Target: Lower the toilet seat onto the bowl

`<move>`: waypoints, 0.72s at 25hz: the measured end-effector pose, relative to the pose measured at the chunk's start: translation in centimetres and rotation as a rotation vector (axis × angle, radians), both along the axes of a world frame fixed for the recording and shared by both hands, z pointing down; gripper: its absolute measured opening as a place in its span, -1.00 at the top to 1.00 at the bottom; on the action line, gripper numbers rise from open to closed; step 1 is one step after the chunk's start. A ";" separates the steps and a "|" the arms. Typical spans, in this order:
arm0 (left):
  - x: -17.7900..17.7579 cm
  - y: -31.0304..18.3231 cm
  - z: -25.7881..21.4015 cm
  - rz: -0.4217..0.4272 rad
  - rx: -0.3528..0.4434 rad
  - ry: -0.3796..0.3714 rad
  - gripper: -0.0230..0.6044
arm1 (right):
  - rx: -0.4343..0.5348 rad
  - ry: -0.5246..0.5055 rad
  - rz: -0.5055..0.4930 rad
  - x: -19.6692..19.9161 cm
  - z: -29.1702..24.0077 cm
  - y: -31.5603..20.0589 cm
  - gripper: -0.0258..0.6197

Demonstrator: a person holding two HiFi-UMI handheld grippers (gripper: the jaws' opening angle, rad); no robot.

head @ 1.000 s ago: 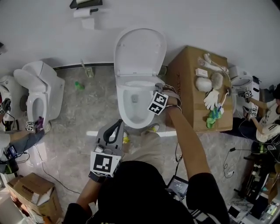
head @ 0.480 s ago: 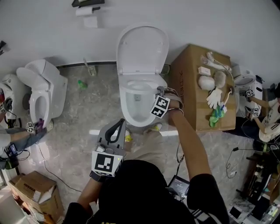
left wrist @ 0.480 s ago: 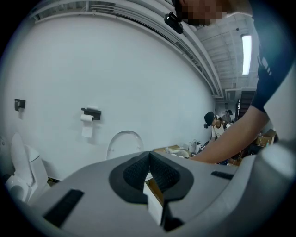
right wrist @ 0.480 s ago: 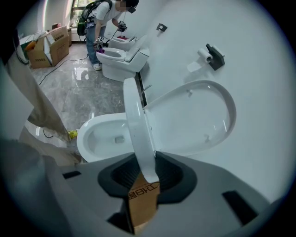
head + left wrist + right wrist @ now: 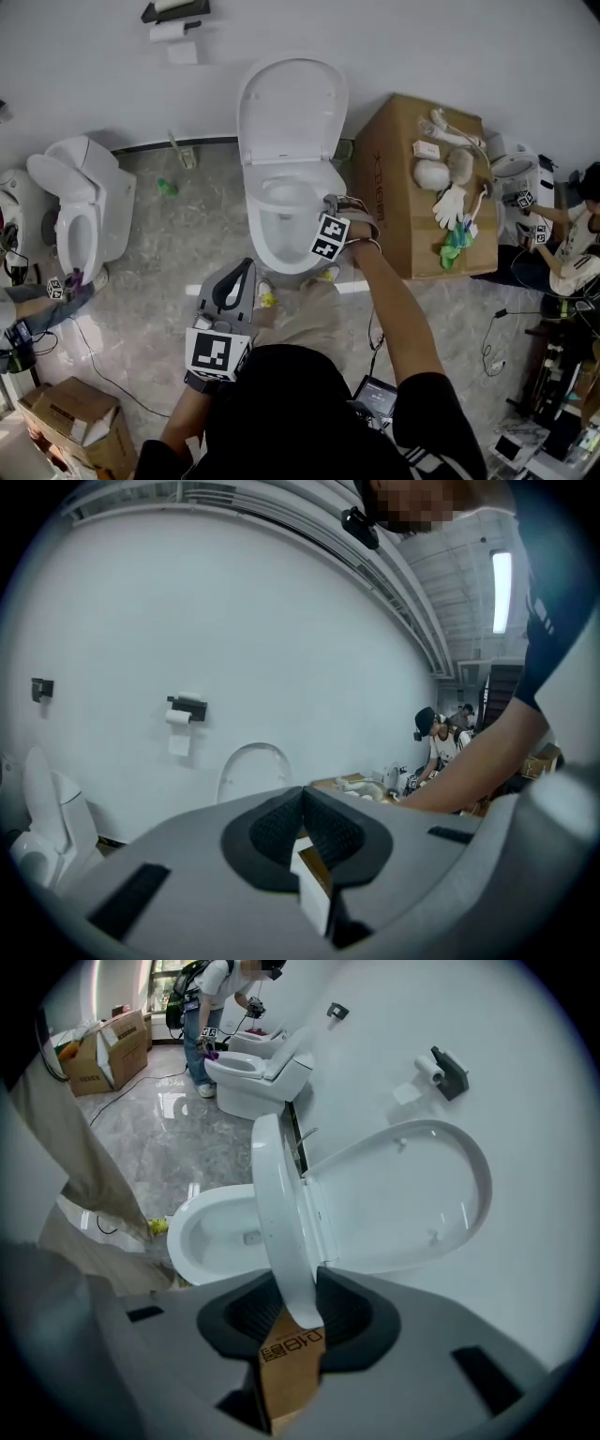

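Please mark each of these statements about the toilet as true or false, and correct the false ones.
1. The right gripper is closed on the edge of the toilet seat. True.
2. The seat lies flat on the bowl. False: it stands tilted, between the bowl and the lid.
3. The lid is raised. True.
4. The left gripper holds a brush. False: its jaws are together with nothing between them.
5. A cardboard box stands beside the toilet. True.

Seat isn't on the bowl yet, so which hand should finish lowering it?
Right. The right gripper pinches the seat rim in its fingers, above the bowl; the left gripper is shut, empty, back by the person's body.
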State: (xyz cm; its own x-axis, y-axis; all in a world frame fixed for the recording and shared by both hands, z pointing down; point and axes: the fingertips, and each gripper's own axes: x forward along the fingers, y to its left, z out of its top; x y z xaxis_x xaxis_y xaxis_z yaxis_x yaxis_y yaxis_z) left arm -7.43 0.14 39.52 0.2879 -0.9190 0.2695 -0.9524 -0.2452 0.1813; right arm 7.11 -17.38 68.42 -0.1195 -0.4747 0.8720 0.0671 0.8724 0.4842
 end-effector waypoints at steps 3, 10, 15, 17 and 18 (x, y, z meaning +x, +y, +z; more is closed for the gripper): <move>0.1 0.2 0.6 0.003 -0.018 -0.016 0.89 | -0.010 0.009 -0.013 0.3 0.3 0.4 0.57; 0.2 0.3 0.7 0.012 -0.009 -0.007 0.89 | -0.024 0.041 -0.019 1.1 1.3 1.7 0.56; 0.1 0.4 0.5 0.000 -0.004 0.009 0.89 | -0.036 0.053 -0.019 1.4 1.9 2.5 0.55; 0.1 0.5 0.8 0.000 -0.008 0.008 0.89 | -0.041 0.059 -0.019 1.6 2.2 2.7 0.54; 0.0 0.6 0.9 -0.001 -0.009 0.007 0.89 | -0.043 0.061 -0.020 1.6 2.4 2.8 0.54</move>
